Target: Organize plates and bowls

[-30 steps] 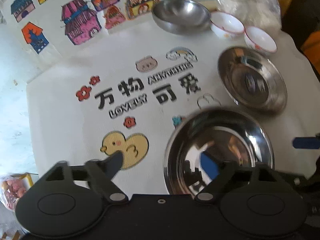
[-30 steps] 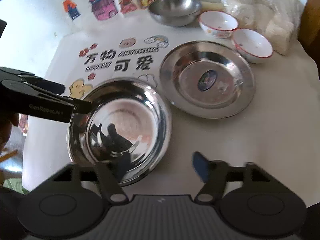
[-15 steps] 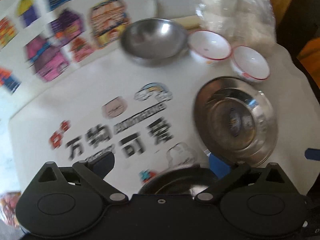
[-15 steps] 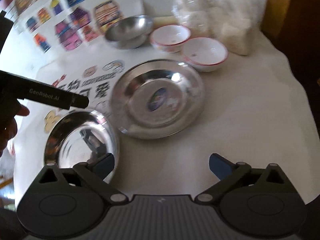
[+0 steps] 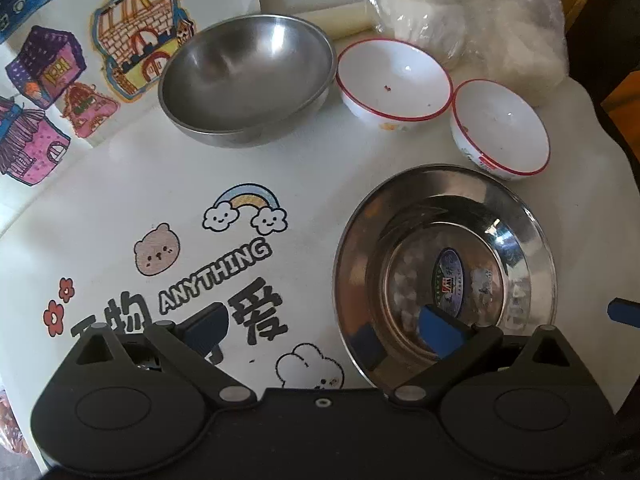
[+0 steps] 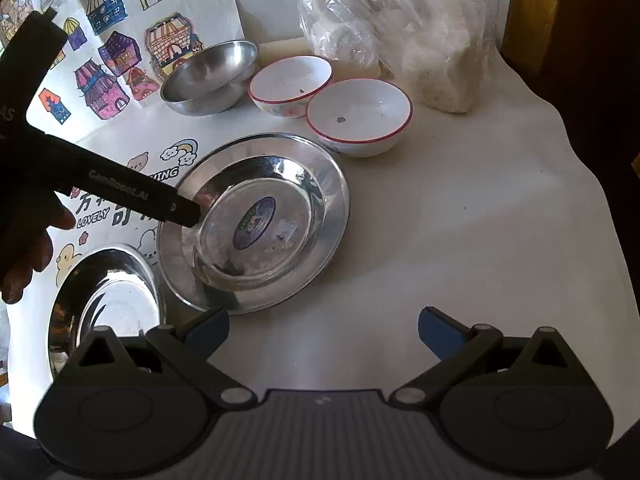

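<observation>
Two claws, left gripper (image 5: 324, 330) and right gripper (image 6: 323, 330), spread wide, just opened, holding nothing. Steel plate (image 6: 256, 220) mid-frame, second plate (image 6: 108, 300) lower left, bowls (image 6: 360, 120) above.

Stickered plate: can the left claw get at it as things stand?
Probably yes. The left claw is open and empty, one finger already over the stickered plate, with nothing stacked in it or blocking its near rim.

- A white tablecloth (image 5: 312, 168) printed with cartoon animals and lettering covers the table.
- Coloured drawings of houses (image 6: 116, 60) hang at the back.
- Brown wooden furniture (image 6: 528, 16) stands at the right.
- Daylight glares off the cloth.
</observation>
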Available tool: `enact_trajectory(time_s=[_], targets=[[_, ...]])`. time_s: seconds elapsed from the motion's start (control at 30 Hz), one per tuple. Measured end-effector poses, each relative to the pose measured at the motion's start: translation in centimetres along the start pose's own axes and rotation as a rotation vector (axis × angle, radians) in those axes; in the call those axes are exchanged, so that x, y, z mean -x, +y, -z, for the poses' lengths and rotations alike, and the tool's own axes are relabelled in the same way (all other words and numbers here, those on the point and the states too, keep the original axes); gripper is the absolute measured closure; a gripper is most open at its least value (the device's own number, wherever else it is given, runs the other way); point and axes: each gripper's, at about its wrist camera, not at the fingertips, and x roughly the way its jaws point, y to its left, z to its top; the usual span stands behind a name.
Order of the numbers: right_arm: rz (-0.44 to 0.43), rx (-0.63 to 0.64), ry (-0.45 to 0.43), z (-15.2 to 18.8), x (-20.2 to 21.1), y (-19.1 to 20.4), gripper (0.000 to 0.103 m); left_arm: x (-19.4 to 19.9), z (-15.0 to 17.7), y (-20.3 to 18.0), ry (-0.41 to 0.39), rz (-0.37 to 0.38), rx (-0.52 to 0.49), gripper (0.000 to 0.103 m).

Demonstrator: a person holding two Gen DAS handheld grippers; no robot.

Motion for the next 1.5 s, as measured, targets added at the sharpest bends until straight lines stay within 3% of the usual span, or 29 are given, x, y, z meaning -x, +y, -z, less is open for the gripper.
enact_trajectory(time_s=[0.47, 0.73, 0.87, 0.93, 1.0, 1.07, 1.2, 1.5], targets=[[-0.054, 0.035, 0.006, -2.0, -2.4, -0.9, 0.001, -1.4, -0.7, -1.4, 0.038, -0.042, 0.011, 0.002], [-0.030, 0.081, 0.020, -2.5, -3.1, -0.2, 0.034, -0.7, -0.5, -2.7, 0.027, -0.077, 0.001, 0.012], [-0.043, 0.075, 0.018, -2.6, -3.1, -0.1, 0.051, -0.6, -0.5, -2.9, 0.039, -0.065, 0.004, 0.027], [-0.054, 0.067, 0.017, -2.7, -3.1, -0.2, 0.064, -0.6, -0.5, -2.9, 0.047, -0.057, 0.011, 0.039], [-0.074, 0.049, 0.016, -2.8, -3.1, -0.2, 0.071, -0.5, -0.5, -2.8, 0.050, -0.026, 0.026, 0.054], [-0.073, 0.034, 0.014, -2.8, -3.1, -0.2, 0.073, -0.5, -0.6, -2.8, 0.056, 0.005, 0.037, 0.065], [-0.067, 0.005, 0.016, -2.8, -2.8, -0.6, 0.077, -0.4, -0.5, -3.1, 0.067, 0.011, 0.046, 0.069], [-0.029, -0.072, 0.027, -1.5, -1.1, -2.1, 0.082, 1.2, 0.6, -4.9, 0.059, 0.074, 0.017, 0.070]])
